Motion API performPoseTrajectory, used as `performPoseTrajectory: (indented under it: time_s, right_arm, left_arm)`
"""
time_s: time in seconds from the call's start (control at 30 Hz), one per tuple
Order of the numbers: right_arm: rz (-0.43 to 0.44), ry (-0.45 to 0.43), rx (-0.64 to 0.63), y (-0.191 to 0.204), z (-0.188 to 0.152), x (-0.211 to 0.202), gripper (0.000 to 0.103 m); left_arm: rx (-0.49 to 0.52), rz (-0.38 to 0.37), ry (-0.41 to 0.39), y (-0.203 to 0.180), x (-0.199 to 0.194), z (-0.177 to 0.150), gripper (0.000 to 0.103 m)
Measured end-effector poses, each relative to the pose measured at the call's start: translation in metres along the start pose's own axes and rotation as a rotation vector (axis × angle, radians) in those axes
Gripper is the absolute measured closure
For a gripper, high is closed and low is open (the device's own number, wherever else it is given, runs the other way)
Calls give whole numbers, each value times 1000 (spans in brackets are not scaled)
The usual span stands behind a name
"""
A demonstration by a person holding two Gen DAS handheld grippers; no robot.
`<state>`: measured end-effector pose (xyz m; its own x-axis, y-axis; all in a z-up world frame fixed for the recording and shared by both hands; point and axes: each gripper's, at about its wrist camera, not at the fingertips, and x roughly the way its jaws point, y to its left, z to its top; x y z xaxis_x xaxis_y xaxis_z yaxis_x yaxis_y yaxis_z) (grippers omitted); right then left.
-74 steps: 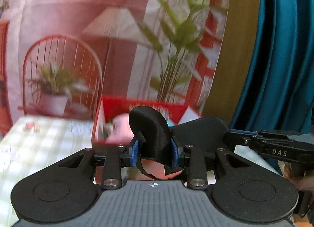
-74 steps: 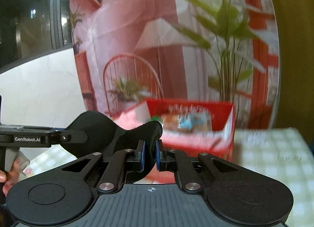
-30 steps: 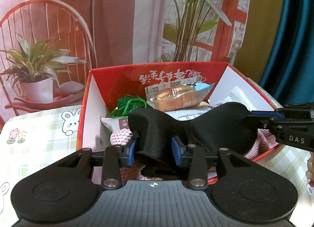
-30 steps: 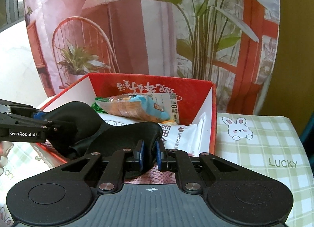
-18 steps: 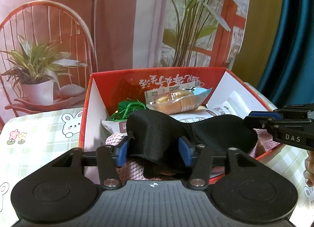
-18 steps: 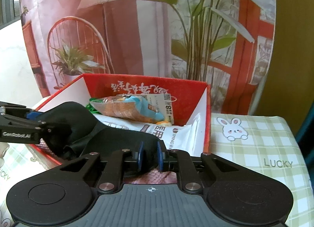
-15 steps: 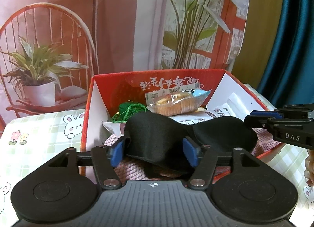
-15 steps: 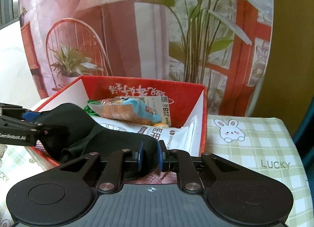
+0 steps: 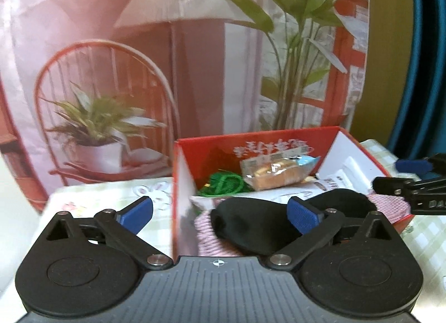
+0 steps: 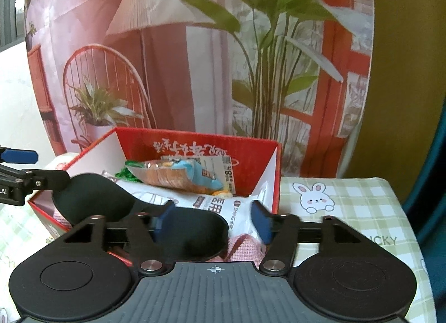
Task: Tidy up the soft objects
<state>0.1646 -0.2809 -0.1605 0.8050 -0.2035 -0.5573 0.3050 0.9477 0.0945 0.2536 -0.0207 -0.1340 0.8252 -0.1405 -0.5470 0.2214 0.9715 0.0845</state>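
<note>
A black sleep mask [image 9: 259, 219] lies in the red box [image 9: 181, 183] on top of a pink knitted cloth [image 9: 209, 236]; it also shows in the right wrist view [image 10: 111, 205]. My left gripper [image 9: 220, 211] is open and empty, its jaws wide apart just in front of the mask. My right gripper [image 10: 211, 222] is open and empty, its jaws either side of the mask's right end. The right gripper's tips also show at the right edge of the left wrist view [image 9: 412, 183].
The red box [image 10: 267, 166] also holds a wrapped bread snack [image 10: 178, 178], a green cord [image 9: 225, 183] and white packets [image 10: 223, 203]. It stands on a green checked cloth with rabbits [image 10: 348, 211]. A printed backdrop [image 10: 167, 58] hangs behind.
Both grippers have opened and let go of the black mask, which now lies in the box. Both have drawn back a little.
</note>
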Motion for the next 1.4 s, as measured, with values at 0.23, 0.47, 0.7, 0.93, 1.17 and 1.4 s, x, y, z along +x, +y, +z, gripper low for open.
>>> performPoseTrajectory:
  time_s: [0.23,0.47,0.7,0.93,1.17,1.4]
  right_arm:
    - [11,-39,24,4,9,-25,4]
    - [16,-63,23,17,13,-53,0]
    - [18,-104,27,29,19,-96,0]
    - [-25,-179,9,38,32,-153,0]
    - [-41,-252,23,40,46,-207,0]
    - [-45,-296,-16,52,50,-237,0]
  left_arm:
    - [67,129,-72,-8,-37,3,0]
    - [35,130,-79,-14,-68,6,0]
    - [-10,93,-154,-17,-125,10,0]
    - [-27,101,-242,-17,-188,21,0]
    - [-48,111,-332,-18,-239,26,0]
    - [-82,131,-359,-21,-258,24,0]
